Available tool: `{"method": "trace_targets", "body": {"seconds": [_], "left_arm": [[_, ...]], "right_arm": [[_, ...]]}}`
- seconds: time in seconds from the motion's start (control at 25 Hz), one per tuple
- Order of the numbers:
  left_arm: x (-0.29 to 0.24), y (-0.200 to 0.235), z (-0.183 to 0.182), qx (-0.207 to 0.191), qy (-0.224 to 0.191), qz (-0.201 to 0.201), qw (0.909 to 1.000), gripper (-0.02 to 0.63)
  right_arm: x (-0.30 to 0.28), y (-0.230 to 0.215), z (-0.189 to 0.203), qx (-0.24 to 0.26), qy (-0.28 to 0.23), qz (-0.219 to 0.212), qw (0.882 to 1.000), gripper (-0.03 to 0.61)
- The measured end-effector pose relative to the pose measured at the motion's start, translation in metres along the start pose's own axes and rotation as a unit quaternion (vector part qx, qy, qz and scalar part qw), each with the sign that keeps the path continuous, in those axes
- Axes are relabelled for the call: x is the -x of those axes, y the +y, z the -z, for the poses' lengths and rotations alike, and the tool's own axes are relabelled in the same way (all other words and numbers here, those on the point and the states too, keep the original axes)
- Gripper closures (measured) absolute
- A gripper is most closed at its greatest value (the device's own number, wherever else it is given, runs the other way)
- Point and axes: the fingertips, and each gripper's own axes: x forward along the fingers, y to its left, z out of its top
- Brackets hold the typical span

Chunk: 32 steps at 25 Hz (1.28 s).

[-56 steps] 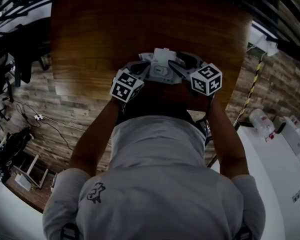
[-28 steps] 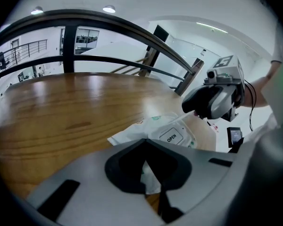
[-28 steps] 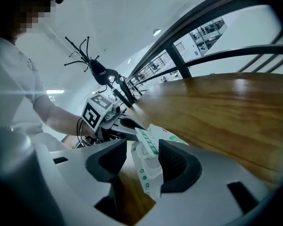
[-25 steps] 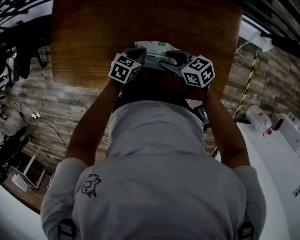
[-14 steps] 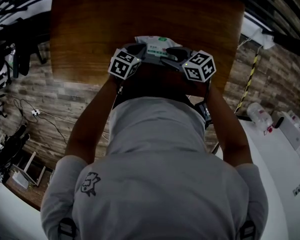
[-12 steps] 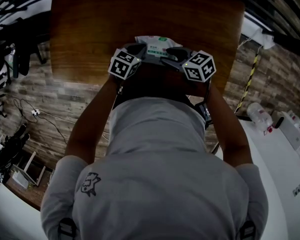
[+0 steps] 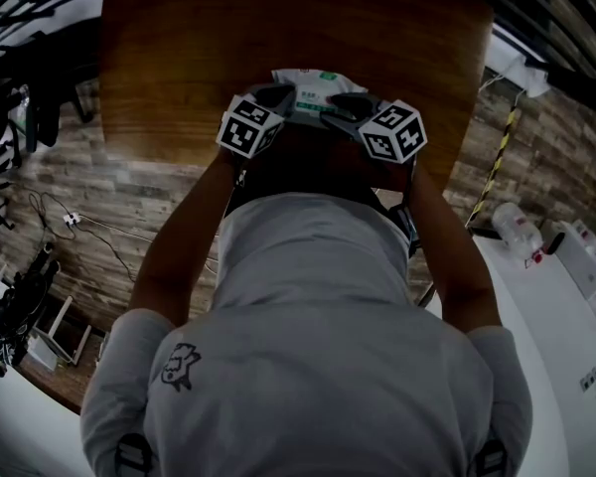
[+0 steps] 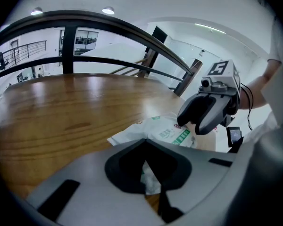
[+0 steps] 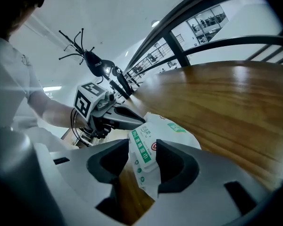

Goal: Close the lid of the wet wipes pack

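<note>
Wood, polished and brown, fills the upper half of the head view: a broad table whose top carries soft reflections of the ceiling lights. Below its near edge runs a floor of rough, brick-patterned boards, with cables trailing at the left and a white counter at the right. Seen from both gripper views, a dark curved railing arcs behind the table in a bright, white-walled hall.

A person in a pale grey shirt leans over the near edge, arms stretched forward, one gripper in each hand.

Between the two tools lies the pack, white with a green label, resting on the table close to its near edge, its top lying flat.

At the pack's left end, the left gripper is pinched tight on a crinkled white edge of the wrapper. The right gripper stands wide; its jaws have just been closing, and the pack's other end fills the gap between them, with both pads against its sides.
</note>
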Motion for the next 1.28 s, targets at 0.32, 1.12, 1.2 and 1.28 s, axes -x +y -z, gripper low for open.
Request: {"method": "trace_targets", "body": {"seconds": [0.32, 1.12, 1.2, 1.28], "left_arm": [[0.001, -0.002, -0.002, 0.0, -0.004, 0.007, 1.0, 0.601], [0.003, 0.0, 0.0, 0.0, -0.001, 0.01, 0.9999, 0.601], [0.004, -0.001, 0.0, 0.001, -0.001, 0.009, 1.0, 0.601], [0.004, 0.0, 0.0, 0.001, -0.004, 0.01, 0.9999, 0.601]], "right_arm": [[-0.011, 0.0, 0.002, 0.029, 0.025, 0.03, 0.999, 0.382], [-0.024, -0.007, 0.008, 0.09, 0.094, 0.153, 0.98, 0.413], [-0.024, -0.007, 0.009, 0.095, 0.099, 0.16, 0.978, 0.414], [-0.025, -0.007, 0.009, 0.102, 0.105, 0.168, 0.975, 0.416]]}}
